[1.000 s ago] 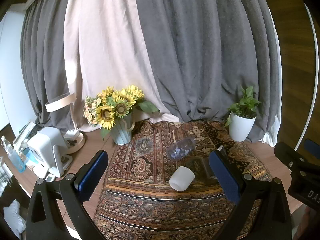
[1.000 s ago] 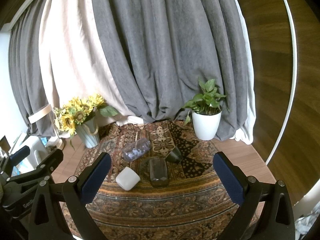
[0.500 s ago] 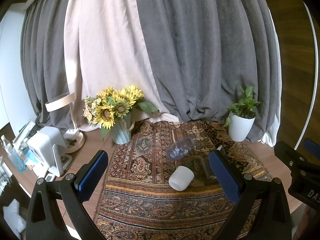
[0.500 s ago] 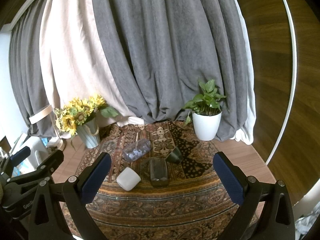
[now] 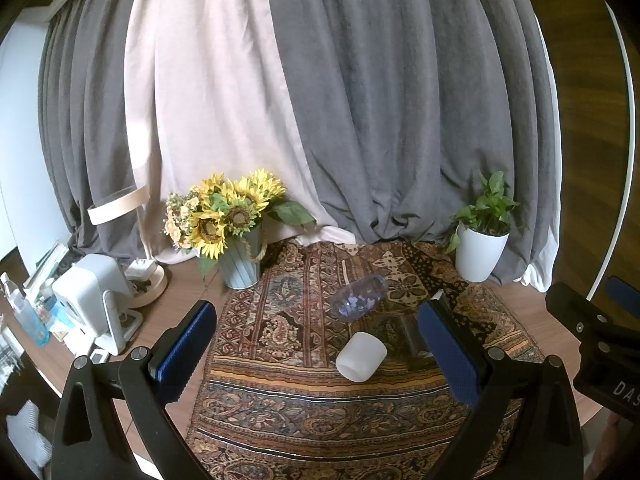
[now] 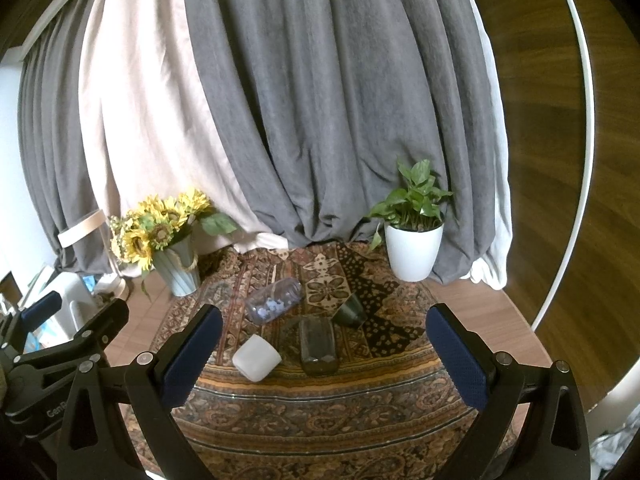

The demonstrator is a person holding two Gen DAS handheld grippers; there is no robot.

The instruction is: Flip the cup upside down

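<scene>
Right wrist, claw: right gripper (image 6: 324,354) released, empty, above rug (image 6: 320,412).
Left claw: left gripper (image 5: 320,350) released, empty.
Cup: white cup (image 6: 257,357) on its side on rug, beside dark glass (image 6: 318,345).
Handling: likely light, rigid, smooth; grip across sidewall.

A matt, frosted white cup (image 6: 257,357) that looks like plastic lies on a woven, patterned brown cloth rug (image 6: 320,408) over a smooth wooden table (image 6: 476,300), beside a clear glossy bottle-shaped container (image 6: 274,305) and two dark, possibly glass tumblers (image 6: 318,345), before grey matt fabric curtains (image 6: 340,100).
</scene>
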